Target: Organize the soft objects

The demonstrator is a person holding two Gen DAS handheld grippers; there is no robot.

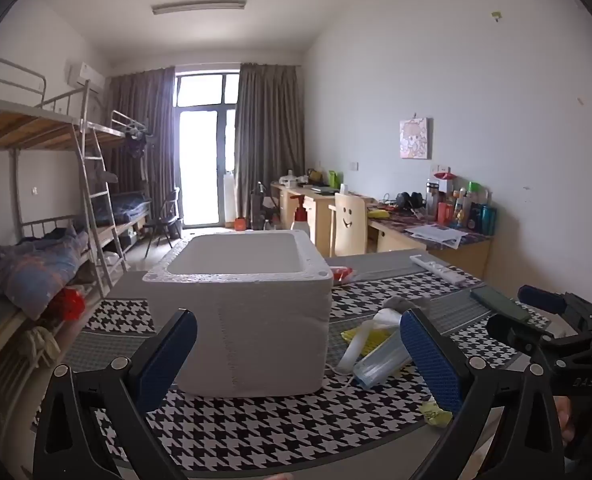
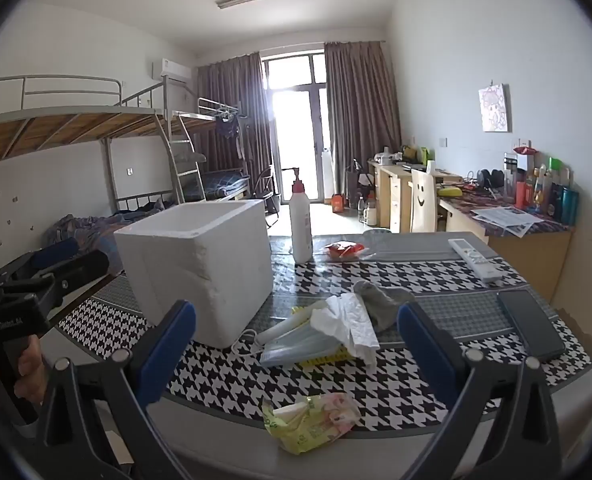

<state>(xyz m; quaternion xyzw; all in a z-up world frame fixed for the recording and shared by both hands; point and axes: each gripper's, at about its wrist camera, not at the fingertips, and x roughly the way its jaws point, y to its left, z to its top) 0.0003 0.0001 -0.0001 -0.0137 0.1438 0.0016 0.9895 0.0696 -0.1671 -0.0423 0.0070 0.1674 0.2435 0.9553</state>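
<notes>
Both grippers hang above the near edge of the table [image 2: 416, 276], which wears a black-and-white houndstooth cloth. The left gripper [image 1: 298, 356] has its blue-padded jaws spread wide with nothing between them, and it faces the side of the white foam box [image 1: 252, 312] that stands upright on the cloth with its top open. The right gripper [image 2: 296, 348] is also wide open and empty, and it looks straight at the heap of soft things just to the right of the box.

In that heap lies a crumpled white tissue [image 2: 348, 320] on top of a pale blue face mask [image 2: 300, 348], with a grey sock [image 2: 378, 300] touching the tissue on its far side. A white tube [image 2: 284, 326] sticks out toward the box, and something yellow shows under the mask (too covered to name). Nearer the table edge, apart from the heap, sits a yellow and pink crumpled wrapper [image 2: 312, 420].

Behind the box stands a white pump bottle [image 2: 301, 224] with a red collar, and beside it a red packet [image 2: 344, 250]. On the right side of the cloth lie a white remote control [image 2: 476, 260] and, nearer, a dark phone [image 2: 530, 324]. The inside of the box, as far as the left wrist view shows it, looks bare white.
</notes>
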